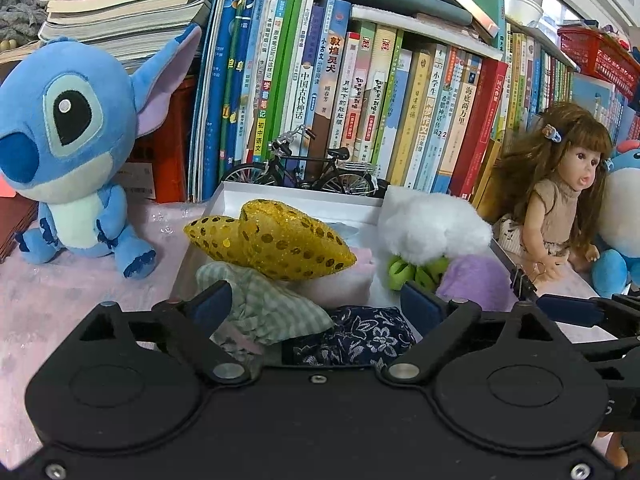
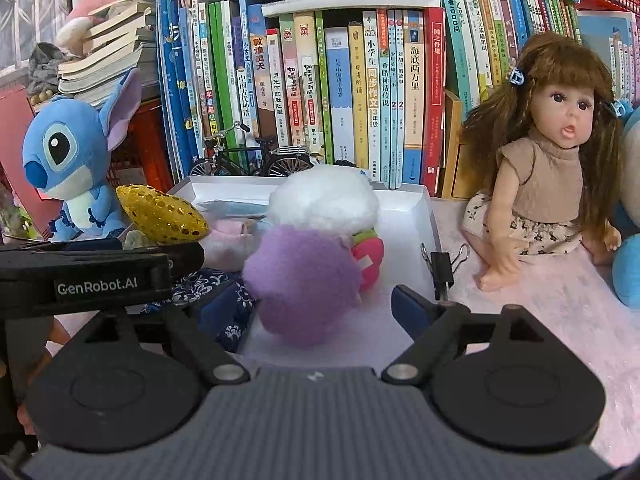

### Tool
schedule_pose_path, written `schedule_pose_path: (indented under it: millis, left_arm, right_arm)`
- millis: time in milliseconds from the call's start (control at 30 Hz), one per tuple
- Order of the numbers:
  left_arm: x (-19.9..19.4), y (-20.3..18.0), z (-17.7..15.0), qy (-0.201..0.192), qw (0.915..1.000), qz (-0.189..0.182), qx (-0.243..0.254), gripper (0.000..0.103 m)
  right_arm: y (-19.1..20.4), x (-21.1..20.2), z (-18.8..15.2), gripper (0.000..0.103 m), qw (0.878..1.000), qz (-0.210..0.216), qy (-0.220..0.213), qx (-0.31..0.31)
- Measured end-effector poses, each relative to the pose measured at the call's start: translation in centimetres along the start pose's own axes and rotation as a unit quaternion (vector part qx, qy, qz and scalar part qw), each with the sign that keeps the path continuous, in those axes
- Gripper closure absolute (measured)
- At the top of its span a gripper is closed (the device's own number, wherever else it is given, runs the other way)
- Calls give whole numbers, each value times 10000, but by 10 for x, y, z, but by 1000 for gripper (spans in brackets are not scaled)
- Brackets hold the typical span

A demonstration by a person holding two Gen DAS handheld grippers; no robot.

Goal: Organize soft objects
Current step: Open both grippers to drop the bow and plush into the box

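Note:
A white box [image 1: 256, 196] [image 2: 424, 216] holds soft things: a gold sequin heart [image 1: 276, 236] [image 2: 164, 214], a green checked cloth pouch [image 1: 260, 304], a navy floral pouch [image 1: 352, 336] [image 2: 224, 300], a pink cloth [image 1: 340, 280] and a white-and-purple plush [image 1: 436, 224] [image 2: 304, 276]. My left gripper [image 1: 316, 304] is open, its fingers on either side of the checked and navy pouches. My right gripper [image 2: 288, 304] is open around the purple plush; its left finger is hidden behind the left gripper's body [image 2: 100, 276].
A blue Stitch plush [image 1: 68, 140] [image 2: 72, 164] sits left of the box, a doll [image 1: 560, 200] [image 2: 560, 160] to the right. A model bicycle [image 1: 304, 168] and rows of books [image 2: 320, 80] stand behind. A black binder clip [image 2: 442, 264] grips the box's right wall.

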State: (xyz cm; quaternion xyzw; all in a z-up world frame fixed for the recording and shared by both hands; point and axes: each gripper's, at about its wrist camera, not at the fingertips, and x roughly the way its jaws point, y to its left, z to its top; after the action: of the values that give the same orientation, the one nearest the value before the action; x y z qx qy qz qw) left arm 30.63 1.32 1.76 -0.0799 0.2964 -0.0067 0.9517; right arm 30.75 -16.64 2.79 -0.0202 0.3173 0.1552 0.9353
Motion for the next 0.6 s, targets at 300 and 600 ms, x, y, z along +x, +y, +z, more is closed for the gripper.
schedule_pose_path:
  millis: [300, 600]
  left_arm:
    - [-7, 0, 2, -41, 10000, 5, -14, 9]
    - [-15, 1, 4, -56, 10000, 18, -30, 4]
  right_arm:
    - [-1, -7, 1, 5, 10000, -4, -88, 22]
    - [1, -13, 1, 1, 9998, -17, -170, 30]
